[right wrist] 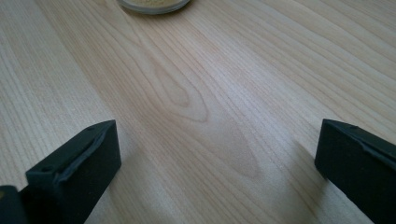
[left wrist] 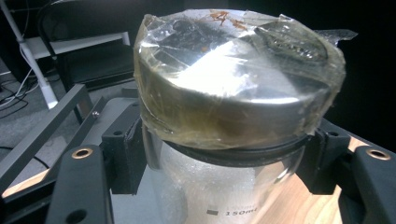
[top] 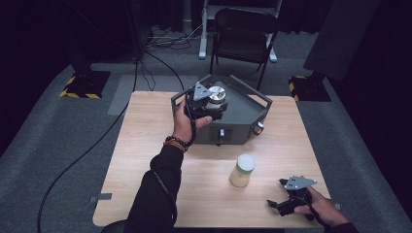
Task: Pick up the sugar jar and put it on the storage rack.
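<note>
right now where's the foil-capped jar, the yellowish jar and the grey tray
foil-capped jar (left wrist: 233, 88), left gripper view, on its metal lid
yellowish jar (top: 242, 172), high view, on its side below the lid
grey tray (top: 243, 130), high view, on its front wall

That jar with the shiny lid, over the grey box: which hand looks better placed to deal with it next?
Left. The left gripper is shut on the jar above the grey box. The right gripper rests open on the table, far off.
</note>
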Motion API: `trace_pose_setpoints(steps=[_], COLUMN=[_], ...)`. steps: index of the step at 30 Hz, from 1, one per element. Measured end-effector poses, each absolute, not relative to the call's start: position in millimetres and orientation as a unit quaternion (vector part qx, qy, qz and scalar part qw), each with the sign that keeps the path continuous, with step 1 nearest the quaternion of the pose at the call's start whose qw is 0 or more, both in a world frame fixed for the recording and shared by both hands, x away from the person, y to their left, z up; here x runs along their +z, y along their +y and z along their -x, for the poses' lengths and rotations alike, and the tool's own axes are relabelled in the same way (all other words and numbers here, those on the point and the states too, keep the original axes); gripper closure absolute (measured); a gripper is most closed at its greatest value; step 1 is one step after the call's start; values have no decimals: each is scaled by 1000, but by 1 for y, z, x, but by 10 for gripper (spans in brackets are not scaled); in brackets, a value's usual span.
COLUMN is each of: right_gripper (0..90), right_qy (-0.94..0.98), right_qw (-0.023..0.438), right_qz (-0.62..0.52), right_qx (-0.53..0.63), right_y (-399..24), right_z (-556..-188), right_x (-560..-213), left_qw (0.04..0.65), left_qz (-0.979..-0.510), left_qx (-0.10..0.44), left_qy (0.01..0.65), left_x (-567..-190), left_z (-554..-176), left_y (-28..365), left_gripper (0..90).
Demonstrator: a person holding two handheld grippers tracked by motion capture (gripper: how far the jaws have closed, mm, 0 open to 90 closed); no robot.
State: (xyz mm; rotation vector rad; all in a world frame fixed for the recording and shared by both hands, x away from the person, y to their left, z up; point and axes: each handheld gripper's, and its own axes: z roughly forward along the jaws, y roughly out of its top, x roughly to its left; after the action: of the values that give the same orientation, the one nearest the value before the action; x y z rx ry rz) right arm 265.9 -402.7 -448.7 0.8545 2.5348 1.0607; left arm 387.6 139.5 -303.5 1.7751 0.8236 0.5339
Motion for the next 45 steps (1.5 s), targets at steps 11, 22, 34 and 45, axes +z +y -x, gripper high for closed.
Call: trace_pose_setpoints(steps=[11, 22, 34, 45], right_gripper=[0, 0, 0, 0], right_qy=[873, 874, 874, 875], right_qw=[132, 131, 131, 130], right_qz=[-294, -293, -291, -290], right_qx=[366, 366, 366, 366], right_y=[-403, -403, -403, -403], right_z=[-266, -266, -266, -266], right_x=[-449, -449, -449, -449], left_qw=[514, 509, 493, 485], left_qz=[-742, -736, -736, -741], left_qx=[236, 241, 246, 239], left_qy=[362, 376, 394, 399], left_x=[-305, -304, -315, -326], left_z=[-401, -415, -424, -428], left_y=[134, 137, 130, 126], left_gripper=[300, 301, 302, 302])
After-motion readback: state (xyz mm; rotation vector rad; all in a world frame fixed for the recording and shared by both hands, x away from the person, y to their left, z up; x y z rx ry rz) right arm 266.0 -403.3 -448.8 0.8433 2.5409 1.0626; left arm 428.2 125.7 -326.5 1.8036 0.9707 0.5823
